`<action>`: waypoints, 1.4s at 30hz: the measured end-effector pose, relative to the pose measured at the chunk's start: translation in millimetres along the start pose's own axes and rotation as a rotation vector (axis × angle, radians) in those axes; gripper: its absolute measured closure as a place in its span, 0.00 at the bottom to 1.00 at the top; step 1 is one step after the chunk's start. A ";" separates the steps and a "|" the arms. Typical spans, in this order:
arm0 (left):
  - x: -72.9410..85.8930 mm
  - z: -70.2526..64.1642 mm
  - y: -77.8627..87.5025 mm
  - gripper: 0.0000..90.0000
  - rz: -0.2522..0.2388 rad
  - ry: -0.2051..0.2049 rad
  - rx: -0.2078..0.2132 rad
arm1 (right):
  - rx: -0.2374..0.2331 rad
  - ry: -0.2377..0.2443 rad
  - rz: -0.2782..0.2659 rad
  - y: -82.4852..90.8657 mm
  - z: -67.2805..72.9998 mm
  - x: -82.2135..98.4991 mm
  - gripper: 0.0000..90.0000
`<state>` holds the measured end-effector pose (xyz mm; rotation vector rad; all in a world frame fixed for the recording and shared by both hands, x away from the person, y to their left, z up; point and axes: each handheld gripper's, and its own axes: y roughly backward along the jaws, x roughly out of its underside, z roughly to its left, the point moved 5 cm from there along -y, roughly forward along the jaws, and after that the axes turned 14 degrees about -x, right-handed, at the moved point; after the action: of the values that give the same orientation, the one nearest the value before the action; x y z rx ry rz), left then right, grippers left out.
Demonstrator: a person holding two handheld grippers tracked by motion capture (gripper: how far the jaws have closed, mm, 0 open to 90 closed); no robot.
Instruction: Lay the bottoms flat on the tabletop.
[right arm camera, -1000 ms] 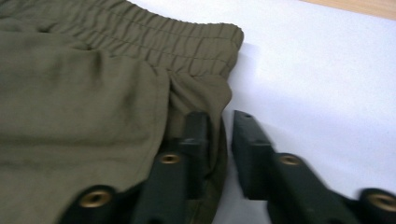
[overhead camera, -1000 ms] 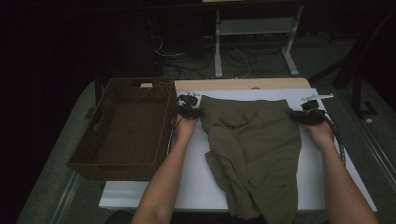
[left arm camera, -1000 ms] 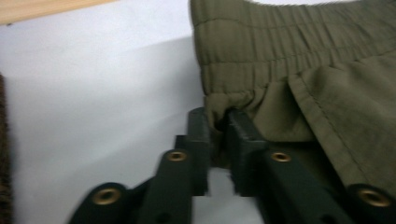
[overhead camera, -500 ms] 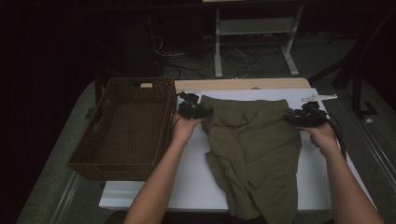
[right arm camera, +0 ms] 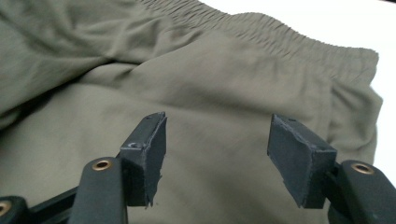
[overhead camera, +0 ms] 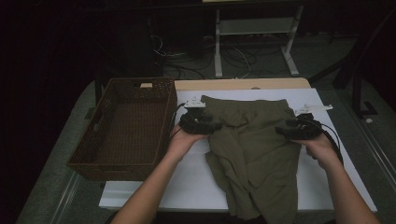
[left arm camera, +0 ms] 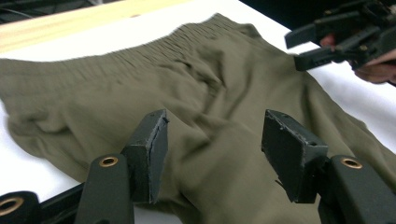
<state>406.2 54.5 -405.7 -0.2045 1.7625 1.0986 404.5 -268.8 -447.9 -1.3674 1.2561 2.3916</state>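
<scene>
1. High view: the olive shorts lie on the white table, waistband far, the legs trailing to the near edge and partly over it. The left gripper hovers at the garment's left side, the right gripper at its right side, both just above the cloth. The wicker basket stands just left of the table. A likely risk: the overhanging legs may drag the shorts off the near edge if they are pulled nearward.

2. Left gripper view: the fingers have just been opening and stand apart, nothing between them; the shorts lie below, creased near the middle, the gathered waistband running across the far side. Closing here may pinch only the top layer, so the fold comes out crooked.

3. Right gripper view: the fingers have likewise just been opening and hold nothing. The shorts look smooth and thin, with one deep fold at the left. Slippery cloth could slide out of a shallow grip.
</scene>
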 end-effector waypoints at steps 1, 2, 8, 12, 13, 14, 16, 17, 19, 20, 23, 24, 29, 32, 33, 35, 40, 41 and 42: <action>3.3 -2.7 2.2 0.44 0.002 -0.009 0.005 | -0.002 0.004 0.003 1.5 3.5 2.3 0.41; 6.8 -5.3 4.6 0.42 0.003 -0.016 0.009 | -0.004 0.007 0.005 2.9 6.5 4.5 0.40; 33.0 -15.1 18.3 0.35 0.020 -0.033 0.027 | -0.021 0.009 0.027 10.7 22.3 21.1 0.39; 52.8 -19.2 23.9 0.31 0.047 -0.044 0.024 | 0.016 0.026 0.068 14.1 26.1 35.7 0.40; 57.4 -19.9 25.0 0.30 0.054 -0.046 0.022 | 0.030 0.031 0.089 14.4 25.9 39.9 0.40; 61.7 -20.9 26.0 0.28 0.057 -0.047 0.022 | 0.038 0.033 0.105 15.1 25.3 43.7 0.41; 69.7 -23.0 28.0 0.26 0.062 -0.056 0.022 | 0.037 0.019 0.108 17.8 24.5 49.0 0.42; 73.8 -23.8 29.1 0.25 0.067 -0.056 0.022 | 0.038 0.009 0.106 19.8 24.0 51.1 0.42; 81.8 -26.8 31.3 0.23 0.074 -0.053 0.031 | 0.047 -0.004 0.101 24.5 22.7 54.8 0.42; 85.4 -28.2 32.2 0.22 0.081 -0.057 0.032 | 0.049 -0.008 0.098 26.8 22.3 56.8 0.42; 93.7 -32.2 34.3 0.19 0.092 -0.056 0.041 | 0.060 -0.022 0.096 33.0 20.4 62.9 0.43; 95.8 -32.8 34.5 0.18 0.094 -0.055 0.044 | 0.062 -0.028 0.097 34.3 19.2 65.3 0.43; 97.4 -30.4 33.3 0.15 0.098 -0.048 0.035 | 0.059 -0.052 0.123 34.7 16.1 75.4 0.45; 97.3 -29.5 32.8 0.14 0.100 -0.048 0.042 | 0.051 -0.040 0.148 31.2 15.5 77.3 0.50; 97.3 -30.0 33.1 0.14 0.097 -0.048 0.050 | 0.044 -0.040 0.158 29.9 16.5 78.2 0.52; 97.2 -31.3 33.2 0.11 0.097 -0.062 0.060 | 0.049 -0.015 0.164 28.7 18.1 78.4 0.58; 95.4 -34.2 33.3 0.07 0.092 -0.068 0.074 | 0.046 -0.027 0.157 30.1 17.4 78.6 0.77; 95.3 -34.5 33.5 0.07 0.093 -0.069 0.078 | 0.047 -0.028 0.158 30.1 17.3 78.3 0.81; 95.2 -34.9 33.6 0.07 0.092 -0.068 0.079 | 0.051 -0.027 0.162 30.1 17.0 78.0 0.84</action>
<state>318.1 79.4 -460.7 -0.0374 1.7655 1.0863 333.5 -298.5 -484.6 -1.2596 1.4621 2.4528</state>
